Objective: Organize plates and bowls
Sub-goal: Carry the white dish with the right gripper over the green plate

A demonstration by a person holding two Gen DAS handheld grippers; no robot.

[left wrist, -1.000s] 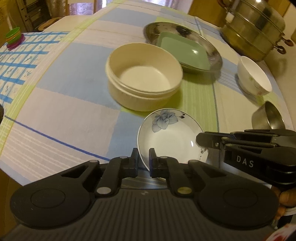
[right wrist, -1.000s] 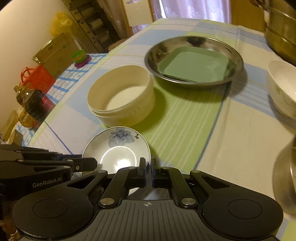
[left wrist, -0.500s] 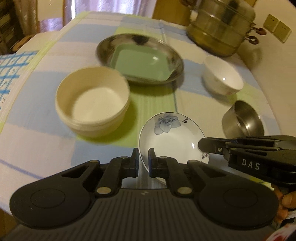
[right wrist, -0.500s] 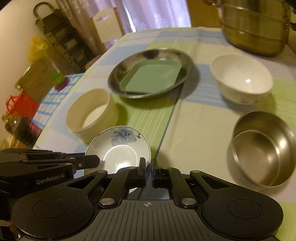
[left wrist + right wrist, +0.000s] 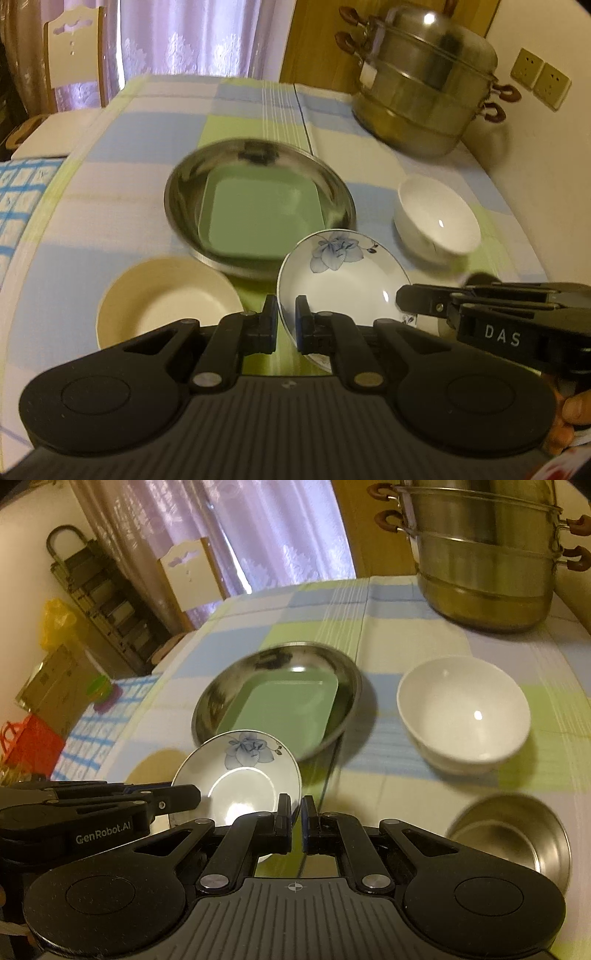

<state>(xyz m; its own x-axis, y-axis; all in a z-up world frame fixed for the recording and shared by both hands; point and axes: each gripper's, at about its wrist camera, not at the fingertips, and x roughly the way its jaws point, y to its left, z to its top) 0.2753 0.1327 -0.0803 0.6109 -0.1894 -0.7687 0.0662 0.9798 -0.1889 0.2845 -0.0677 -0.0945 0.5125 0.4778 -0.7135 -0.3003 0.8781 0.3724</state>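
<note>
Dim warm yellowish light on my feeds, daylight glowing through the curtains (image 5: 192,40), glare spots on the white bowl (image 5: 463,716), motion blur across the table (image 5: 122,140), fisheye bending at edges.

- bench (image 5: 110,229) covered by a checked cloth (image 5: 388,775) in blue, green and white
- bearing a steel dish (image 5: 177,206), a cream bowl (image 5: 122,314), a white bowl (image 5: 461,716), a small steel bowl (image 5: 517,834)
- tiered steamer pot (image 5: 424,92) at the far corner
</note>
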